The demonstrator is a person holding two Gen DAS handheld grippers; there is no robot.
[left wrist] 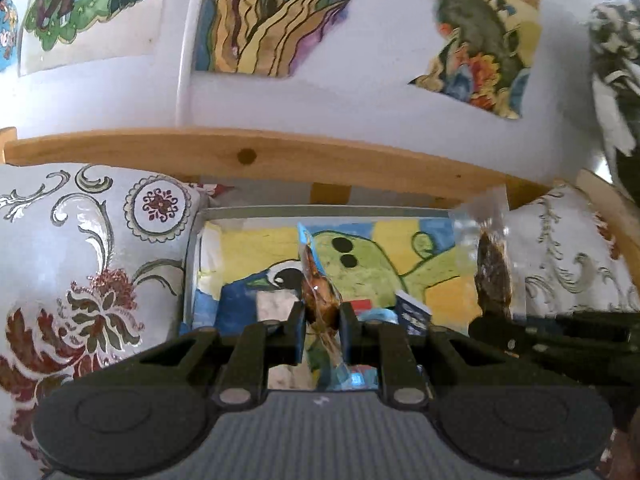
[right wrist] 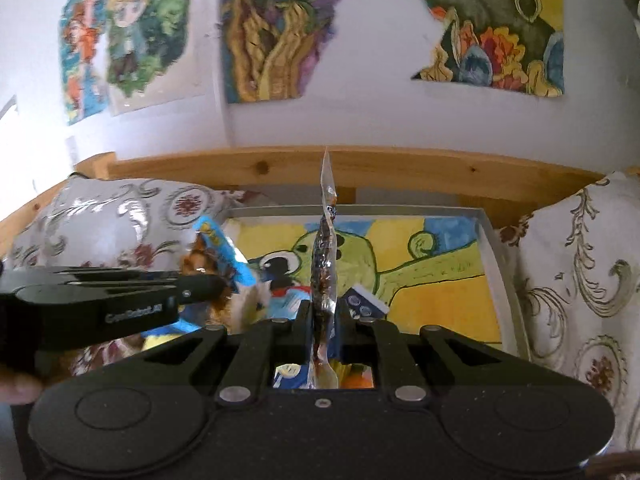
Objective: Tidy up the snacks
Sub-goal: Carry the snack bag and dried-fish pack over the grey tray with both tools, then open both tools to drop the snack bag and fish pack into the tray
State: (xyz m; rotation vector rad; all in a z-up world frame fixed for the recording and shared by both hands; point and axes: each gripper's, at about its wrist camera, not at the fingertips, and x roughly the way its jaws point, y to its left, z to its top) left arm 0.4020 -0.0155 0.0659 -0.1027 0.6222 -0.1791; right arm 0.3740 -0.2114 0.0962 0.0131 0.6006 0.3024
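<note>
Snack packets: two, one clamped upright in left tool, one in right tool.

A wooden bed holds everything here. Its long back rail runs across behind the things. A big pillow with red flowers and silver swirls lies on the left side. Another swirly pillow lies on the right. Between the two pillows sits a flat tray with a low pale rim. Its floor shows a painted green animal on yellow. A small dark blue and white packet lies in the tray.
</note>
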